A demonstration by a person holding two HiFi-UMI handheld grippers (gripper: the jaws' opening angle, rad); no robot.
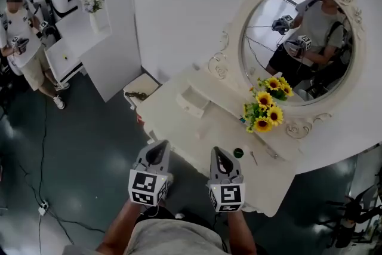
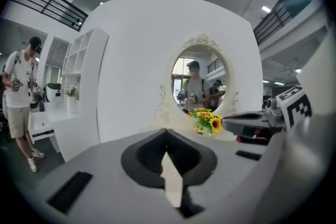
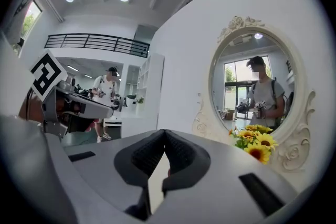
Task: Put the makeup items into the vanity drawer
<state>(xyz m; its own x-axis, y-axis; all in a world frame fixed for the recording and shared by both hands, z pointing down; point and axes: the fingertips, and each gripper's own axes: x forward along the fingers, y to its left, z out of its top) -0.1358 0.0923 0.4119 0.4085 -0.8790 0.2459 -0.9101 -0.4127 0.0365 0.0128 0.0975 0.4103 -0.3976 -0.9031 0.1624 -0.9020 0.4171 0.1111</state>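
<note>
The left gripper (image 1: 159, 147) and right gripper (image 1: 219, 153) are held side by side in front of a white vanity table (image 1: 179, 125), both pointing toward it. Each claw is clenched with nothing between its jaws. 2 makeup items lie on the tabletop just beyond the right gripper: a small dark round jar (image 1: 238, 153) and, beside it, a thin stick (image 1: 253, 157). A small white drawer (image 1: 192, 98) sits further back on the table (whether it is pulled open I cannot tell). Sunflowers (image 1: 265, 109) stand below the oval mirror (image 1: 298, 33). A person (image 1: 21, 39) stands far left.
</note>
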